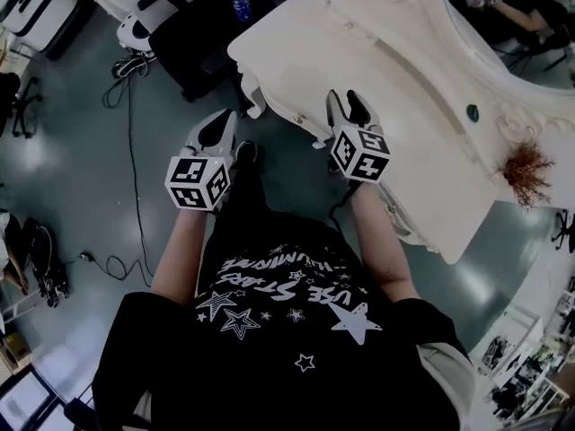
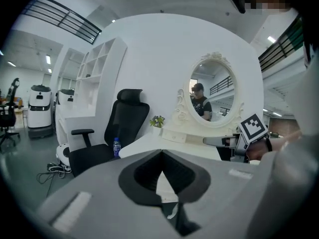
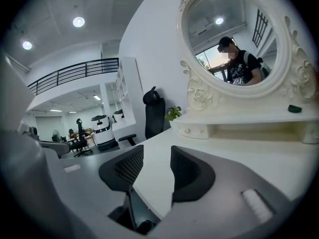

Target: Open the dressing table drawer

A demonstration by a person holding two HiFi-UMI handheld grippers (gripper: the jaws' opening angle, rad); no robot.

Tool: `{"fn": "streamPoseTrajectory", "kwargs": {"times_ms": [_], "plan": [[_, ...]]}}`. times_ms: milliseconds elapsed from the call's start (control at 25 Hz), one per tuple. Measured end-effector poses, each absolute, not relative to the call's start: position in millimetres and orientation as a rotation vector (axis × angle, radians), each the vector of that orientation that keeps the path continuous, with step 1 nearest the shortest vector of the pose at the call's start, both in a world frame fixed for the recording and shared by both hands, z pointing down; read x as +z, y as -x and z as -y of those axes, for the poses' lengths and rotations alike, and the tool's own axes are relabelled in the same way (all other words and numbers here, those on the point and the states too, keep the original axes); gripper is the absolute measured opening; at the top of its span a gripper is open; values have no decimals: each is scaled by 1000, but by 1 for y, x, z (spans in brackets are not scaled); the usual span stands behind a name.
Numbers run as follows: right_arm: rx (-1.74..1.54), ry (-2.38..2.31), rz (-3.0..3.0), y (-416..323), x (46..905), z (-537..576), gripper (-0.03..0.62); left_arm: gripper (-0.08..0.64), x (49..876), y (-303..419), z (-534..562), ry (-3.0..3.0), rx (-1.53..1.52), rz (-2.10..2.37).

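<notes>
The white dressing table [image 1: 359, 52] stands in front of me, its oval mirror [image 1: 512, 25] at the right. Its drawer front [image 1: 296, 122] runs under the near edge, with a small handle [image 1: 316, 142] showing. My right gripper [image 1: 350, 106] is open at that near edge, just above the drawer front. In the right gripper view the right gripper [image 3: 157, 158] has only the tabletop [image 3: 239, 158] between its jaws. My left gripper [image 1: 220, 128] hangs over the floor left of the table, shut on nothing. In the left gripper view the left gripper [image 2: 162, 153] points toward the table corner [image 2: 149, 148].
A black office chair [image 1: 193, 34] stands left of the table, a water bottle [image 1: 241, 3] beside it. Cables [image 1: 126, 70] trail on the floor. A dried plant [image 1: 526, 164] and a small green thing [image 1: 473, 112] sit on the tabletop. Small drawers [image 3: 192, 130] sit under the mirror.
</notes>
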State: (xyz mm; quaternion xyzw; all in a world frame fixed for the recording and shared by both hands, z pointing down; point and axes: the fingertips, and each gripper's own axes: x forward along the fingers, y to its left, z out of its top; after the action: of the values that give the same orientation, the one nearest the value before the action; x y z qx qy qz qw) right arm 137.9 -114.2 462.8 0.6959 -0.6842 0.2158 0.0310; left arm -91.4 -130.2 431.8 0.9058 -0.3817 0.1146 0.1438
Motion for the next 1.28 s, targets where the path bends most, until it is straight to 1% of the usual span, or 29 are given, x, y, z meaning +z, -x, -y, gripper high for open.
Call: {"fn": "streamPoseTrajectory", "kwargs": {"times_ms": [560,920,1280], "plan": [[750,-2420,1708,-182,483,218,196,2,455,19,299,-2732,470,626],[778,-2514,1464,-210,505,265,195,2,472,-17,357,-2743,521,415],[795,-2529,1298,-243,532,308,189,2,491,-57,392,-2752,575,252]]}}
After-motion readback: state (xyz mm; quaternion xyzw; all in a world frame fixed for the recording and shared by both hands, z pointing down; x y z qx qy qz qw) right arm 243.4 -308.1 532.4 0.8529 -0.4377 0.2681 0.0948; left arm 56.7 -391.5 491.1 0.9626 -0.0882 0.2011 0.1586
